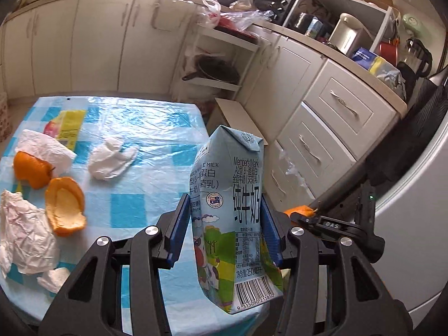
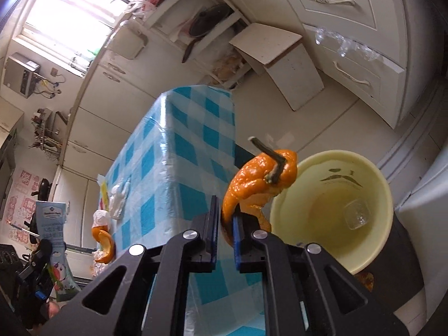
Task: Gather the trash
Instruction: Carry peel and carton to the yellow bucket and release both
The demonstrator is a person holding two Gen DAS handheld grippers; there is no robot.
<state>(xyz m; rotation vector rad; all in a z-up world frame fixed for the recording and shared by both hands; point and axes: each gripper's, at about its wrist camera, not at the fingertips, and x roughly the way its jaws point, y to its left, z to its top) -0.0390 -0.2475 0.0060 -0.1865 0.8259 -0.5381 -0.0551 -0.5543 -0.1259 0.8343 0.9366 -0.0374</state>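
My bench [image 1: 134, 128] wears a blue-and-white checked plastic cloth and stands in a kitchen of cream cabinets [image 1: 92, 39], with a drawer unit [image 1: 330, 128] to its right and a pale floor between them. On the cloth lie two curled orange peel pieces [image 1: 65, 207], several crumpled white tissues [image 1: 112, 158] and a flat yellow packet [image 1: 70, 128], all left of my left gripper [image 1: 225, 221]. That gripper is closed on a light-blue milk carton [image 1: 232, 212], which is upright just off the bench's right edge. My right gripper [image 2: 224, 238] is nearly closed, pinching an orange peel piece with a green stalk [image 2: 260, 184] off the bench's corner, just beside the rim of a pale-yellow round plastic bin [image 2: 330, 162]. Something clear lies in the bin's bottom. A tilted beige cardboard box [image 2: 280, 61] sits on the floor beyond the bench corner, near the drawers.
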